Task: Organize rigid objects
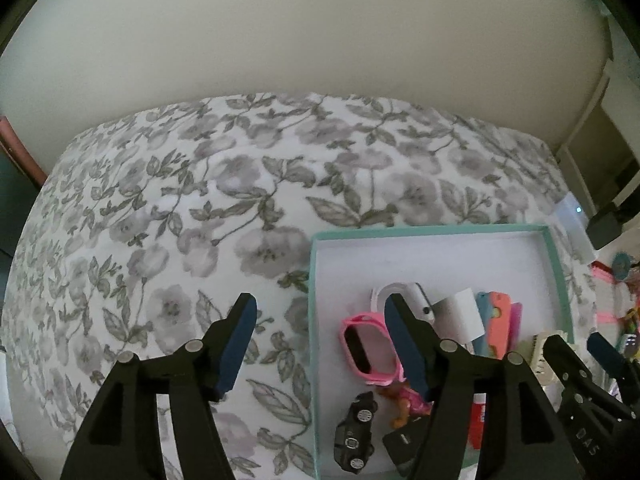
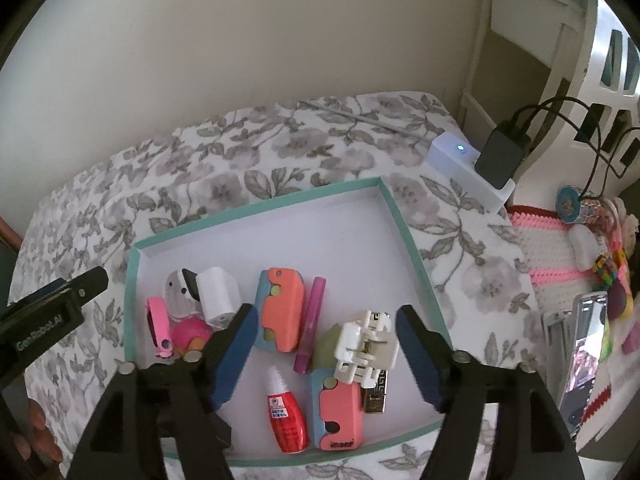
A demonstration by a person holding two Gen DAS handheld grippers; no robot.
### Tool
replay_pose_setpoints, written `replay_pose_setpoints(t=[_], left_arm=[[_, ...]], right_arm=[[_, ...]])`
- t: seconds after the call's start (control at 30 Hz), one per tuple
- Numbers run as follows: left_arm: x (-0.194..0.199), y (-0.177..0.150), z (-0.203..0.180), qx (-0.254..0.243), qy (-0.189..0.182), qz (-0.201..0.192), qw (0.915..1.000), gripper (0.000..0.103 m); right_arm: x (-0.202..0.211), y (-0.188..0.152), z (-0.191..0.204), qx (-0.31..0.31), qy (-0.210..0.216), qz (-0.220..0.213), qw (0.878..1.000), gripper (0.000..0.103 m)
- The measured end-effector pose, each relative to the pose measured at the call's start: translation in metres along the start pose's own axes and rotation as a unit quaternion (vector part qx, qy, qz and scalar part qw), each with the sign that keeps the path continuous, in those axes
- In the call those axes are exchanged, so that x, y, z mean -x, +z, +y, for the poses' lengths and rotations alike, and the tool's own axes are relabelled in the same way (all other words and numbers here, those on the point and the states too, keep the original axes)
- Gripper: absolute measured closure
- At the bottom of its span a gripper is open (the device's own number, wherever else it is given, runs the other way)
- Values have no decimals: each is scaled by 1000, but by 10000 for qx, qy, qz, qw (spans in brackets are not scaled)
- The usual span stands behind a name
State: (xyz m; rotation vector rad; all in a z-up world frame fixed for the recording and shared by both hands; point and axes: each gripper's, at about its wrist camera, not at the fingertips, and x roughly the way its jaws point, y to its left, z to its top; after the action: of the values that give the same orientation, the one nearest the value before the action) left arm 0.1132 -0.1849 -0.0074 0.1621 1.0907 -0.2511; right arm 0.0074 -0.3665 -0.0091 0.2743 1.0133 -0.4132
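A teal-rimmed white tray [image 2: 394, 208] lies on the floral bedspread. In it are a white hair claw clip [image 2: 366, 346], two coral-and-blue cases [image 2: 280, 312], a red glue bottle [image 2: 286, 414], a pink pen [image 2: 311, 324], a white adapter [image 2: 218, 292] and a pink watch [image 1: 368, 350]. A black toy car [image 1: 356, 430] and a small doll [image 1: 404, 398] also lie in the tray [image 1: 316, 280]. My right gripper [image 2: 326, 354] is open above the tray, the clip between its fingers. My left gripper [image 1: 320, 344] is open and empty over the tray's left rim.
A white power strip [image 2: 464, 164] with a black charger [image 2: 502, 156] sits at the bed's right edge. A pink-and-white knitted mat [image 2: 552, 248] holds small toys, and a phone [image 2: 584, 356] stands at right. A cream wall lies behind.
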Motion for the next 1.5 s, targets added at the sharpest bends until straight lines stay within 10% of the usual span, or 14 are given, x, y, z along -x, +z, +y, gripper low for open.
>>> replay_pose_setpoints(t=[0.23,1.5], left_arm=[[-16,-6,3,10,205,88,9998,16],[25,-36,25,69,229,-266,9994,11]], right_arm=[[-8,-4,5,153,-77,10,9999,12],[11,-33,20,283,0,-192,9994,0]])
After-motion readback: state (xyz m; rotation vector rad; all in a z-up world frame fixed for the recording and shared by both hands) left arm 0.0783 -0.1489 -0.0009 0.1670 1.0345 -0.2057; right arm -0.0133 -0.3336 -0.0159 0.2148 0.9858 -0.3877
